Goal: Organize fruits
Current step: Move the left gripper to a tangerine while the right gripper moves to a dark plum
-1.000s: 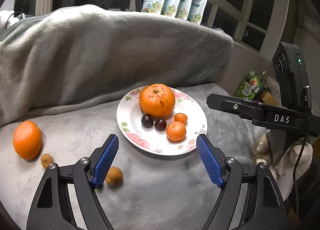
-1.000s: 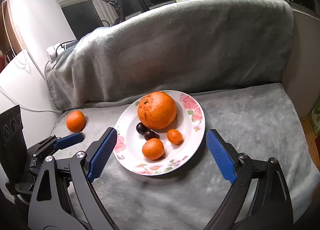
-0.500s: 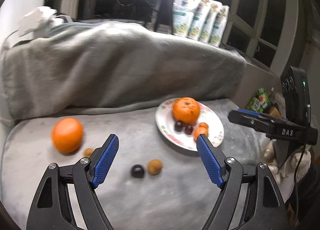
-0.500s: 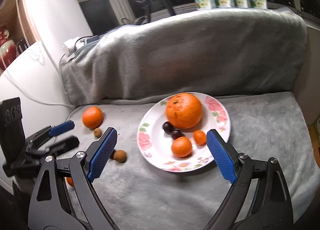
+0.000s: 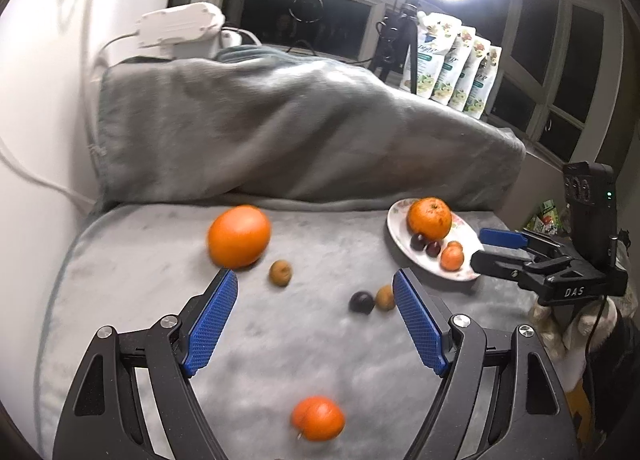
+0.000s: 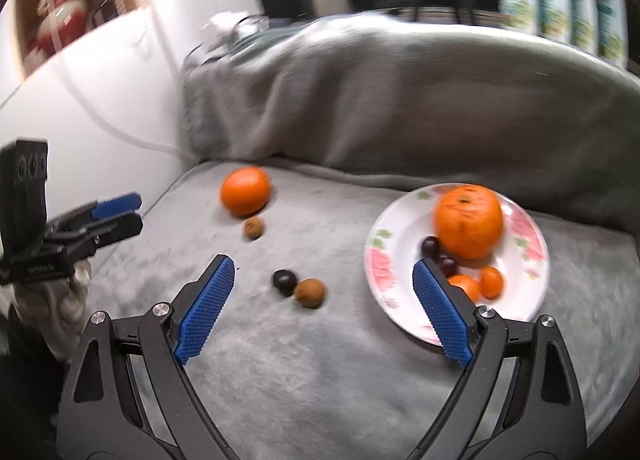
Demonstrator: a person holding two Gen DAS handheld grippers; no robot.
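I'm swinging both grippers left off the plate [image 6: 532,256] w/ jaws released, nothing held. Loose fruit's now coming into view on the blanket [image 5: 120,260]: big orange [image 5: 239,236], plum [image 5: 361,302], small orange [image 5: 318,418]. Those're still needing plating.

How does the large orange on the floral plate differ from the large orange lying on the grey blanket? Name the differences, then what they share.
The large orange on the floral plate sits on china among smaller fruits; the large orange on the grey blanket lies off the plate, with only a small brown fruit beside it. The plated one shows dark specks on its skin; the blanket one looks smoother. Both are round, orange and ungripped.
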